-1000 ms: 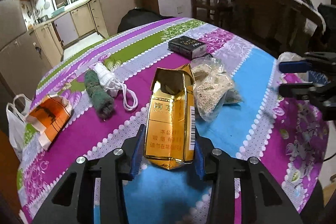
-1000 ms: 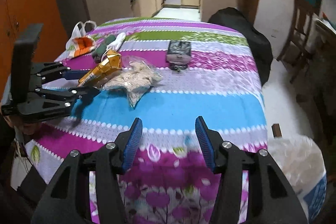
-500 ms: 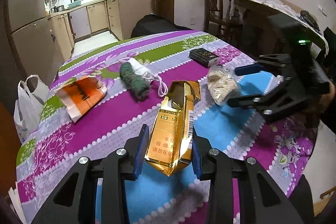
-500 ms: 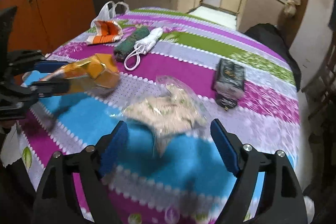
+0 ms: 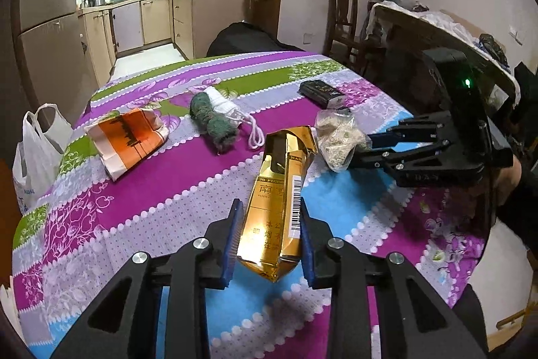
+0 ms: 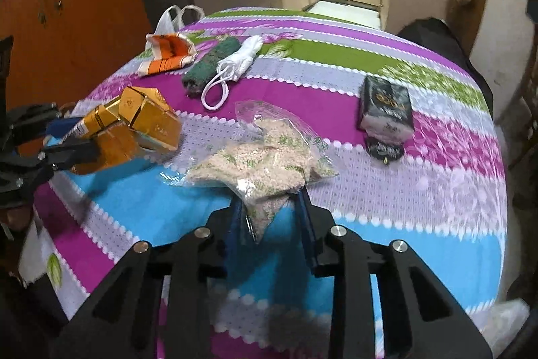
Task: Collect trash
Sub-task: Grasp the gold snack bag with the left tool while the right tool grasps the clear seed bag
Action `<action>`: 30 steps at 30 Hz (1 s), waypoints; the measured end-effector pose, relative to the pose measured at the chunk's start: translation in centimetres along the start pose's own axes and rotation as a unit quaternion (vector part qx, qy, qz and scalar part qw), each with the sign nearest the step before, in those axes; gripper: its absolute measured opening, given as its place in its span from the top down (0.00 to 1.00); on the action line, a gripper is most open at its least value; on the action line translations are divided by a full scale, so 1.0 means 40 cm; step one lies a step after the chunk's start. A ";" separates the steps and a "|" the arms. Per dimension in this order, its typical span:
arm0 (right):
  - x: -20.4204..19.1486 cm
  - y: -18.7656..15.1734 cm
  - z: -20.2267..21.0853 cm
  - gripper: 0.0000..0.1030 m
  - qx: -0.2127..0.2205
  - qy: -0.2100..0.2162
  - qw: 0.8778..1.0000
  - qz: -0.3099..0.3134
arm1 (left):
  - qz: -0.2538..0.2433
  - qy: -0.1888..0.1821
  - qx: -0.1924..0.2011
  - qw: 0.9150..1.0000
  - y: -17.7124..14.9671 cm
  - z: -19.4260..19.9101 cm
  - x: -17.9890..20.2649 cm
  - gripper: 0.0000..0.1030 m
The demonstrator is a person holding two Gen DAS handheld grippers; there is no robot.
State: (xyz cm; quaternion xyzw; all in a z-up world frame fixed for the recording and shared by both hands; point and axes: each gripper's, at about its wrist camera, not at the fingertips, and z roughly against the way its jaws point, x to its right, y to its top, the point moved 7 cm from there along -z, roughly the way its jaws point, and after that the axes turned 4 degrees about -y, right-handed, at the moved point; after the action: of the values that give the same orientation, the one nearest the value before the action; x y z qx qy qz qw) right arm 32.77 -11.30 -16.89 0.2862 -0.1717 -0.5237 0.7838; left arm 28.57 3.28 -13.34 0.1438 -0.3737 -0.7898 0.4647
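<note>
Left claw (image 5: 269,241): jaws have just been closing and are clamped on the lower end of a gold cigarette carton (image 5: 279,197), torn open at its far end and held above the table (image 5: 127,211), which wears a striped floral cloth.

Right claw (image 6: 272,217): jaws have just been closing, and the near corner of a clear plastic bag of pale granules (image 6: 265,153) sits pinched between the blue pads. The rest of the bag lies on the cloth, just beside the carton's open end.

Beyond these, left of centre in the left wrist view, a dark green cloth roll (image 5: 212,120) lies touching a white corded bundle (image 5: 232,110). An orange and white paper bag (image 5: 127,137) lies near the left table edge. A black cigarette pack (image 5: 321,93) lies toward the far right. A white plastic bag (image 5: 37,147) hangs off the left table edge.
</note>
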 end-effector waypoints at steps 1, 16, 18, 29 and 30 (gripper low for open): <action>0.000 -0.005 0.008 0.73 0.002 0.000 1.000 -0.008 | 0.000 -0.001 0.002 1.000 0.001 0.003 0.003 0.69; 0.013 -0.066 0.169 0.73 0.040 -0.009 0.994 -0.097 | 0.003 0.001 0.005 1.000 0.002 0.047 0.062 0.90; 0.016 -0.072 0.197 0.73 0.047 -0.003 0.993 -0.108 | -0.003 0.000 0.010 1.000 0.009 0.061 0.078 0.90; -0.001 -0.129 0.267 0.73 0.054 -0.008 0.991 -0.121 | -0.036 0.020 0.004 0.999 -0.002 0.087 0.166 0.90; -0.004 -0.136 0.268 0.73 0.052 -0.008 0.991 -0.121 | -0.038 0.025 0.003 0.999 -0.004 0.088 0.171 0.90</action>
State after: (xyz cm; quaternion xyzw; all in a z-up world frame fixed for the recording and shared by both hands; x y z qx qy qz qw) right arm 22.67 -15.59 -11.98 0.3409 -0.1696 -0.6072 0.6974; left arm 22.85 -0.82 -10.25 0.1791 -0.3583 -0.8018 0.4434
